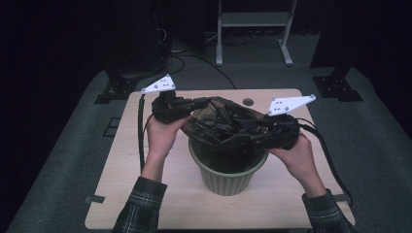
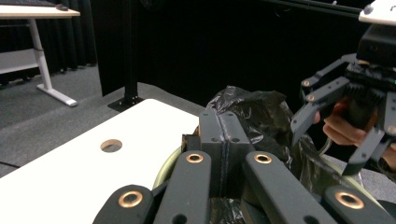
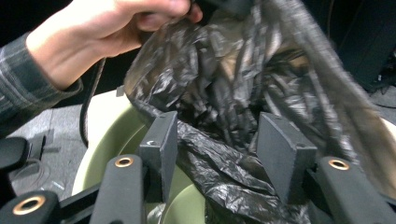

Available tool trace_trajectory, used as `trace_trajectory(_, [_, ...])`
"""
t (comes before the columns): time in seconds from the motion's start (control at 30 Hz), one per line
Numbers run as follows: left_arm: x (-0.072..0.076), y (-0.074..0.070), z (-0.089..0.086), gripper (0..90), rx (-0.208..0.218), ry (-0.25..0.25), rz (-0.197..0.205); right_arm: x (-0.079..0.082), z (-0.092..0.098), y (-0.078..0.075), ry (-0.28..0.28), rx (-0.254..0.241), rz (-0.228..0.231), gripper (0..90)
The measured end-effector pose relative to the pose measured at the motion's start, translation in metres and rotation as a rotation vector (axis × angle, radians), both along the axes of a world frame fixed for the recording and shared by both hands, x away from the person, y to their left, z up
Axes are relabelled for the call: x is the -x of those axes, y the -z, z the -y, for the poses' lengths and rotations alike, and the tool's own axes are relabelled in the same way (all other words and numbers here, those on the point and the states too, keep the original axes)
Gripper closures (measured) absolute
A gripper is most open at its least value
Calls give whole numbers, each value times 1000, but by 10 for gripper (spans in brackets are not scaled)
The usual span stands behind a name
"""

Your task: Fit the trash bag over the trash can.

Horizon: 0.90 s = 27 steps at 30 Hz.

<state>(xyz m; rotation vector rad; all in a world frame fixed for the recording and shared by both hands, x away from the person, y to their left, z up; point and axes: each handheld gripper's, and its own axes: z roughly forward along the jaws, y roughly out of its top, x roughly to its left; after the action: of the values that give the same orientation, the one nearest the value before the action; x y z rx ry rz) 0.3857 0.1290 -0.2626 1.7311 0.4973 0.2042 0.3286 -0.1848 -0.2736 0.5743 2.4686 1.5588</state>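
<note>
A person at a pale wooden table (image 1: 145,194) holds a two-jaw gripper in each hand over a pale green plastic bin (image 1: 227,174); a black bin liner (image 1: 223,124) stretches between the two tools, above the bin's mouth. The left gripper (image 2: 225,140) has its jaws pressed flat together on a fold of the liner's edge – the crumpled plastic bulges just beyond its tips and the bin's rim curves below them. The right gripper (image 3: 217,140) stands about half open; a wrinkled band of the liner runs between its pads, which do not press on it – the bin's green wall lies beneath its near pad; the left hand (image 3: 107,32) shows beyond, gathered in the liner's far edge.
</note>
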Motion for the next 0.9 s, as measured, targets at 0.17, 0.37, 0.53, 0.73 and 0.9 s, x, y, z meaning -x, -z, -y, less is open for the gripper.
trace_trajectory(0.17, [-1,0,0,897,9,-7,-1,-4,-13,10,-17,49,-14,488])
trace_trajectory(0.37, [-1,3,-5,897,10,-16,-4,-4,-14,17,-49,67,-33,897])
trace_trajectory(0.53, [-3,8,-17,897,-6,-49,-12,-4,-2,17,-61,36,-54,900])
trace_trajectory(0.73, [-5,18,-41,897,-14,-92,-49,-1,30,11,-37,-4,-56,900])
trace_trajectory(0.9, [-2,26,-59,896,-41,-123,-65,1,59,8,-6,-26,-48,900])
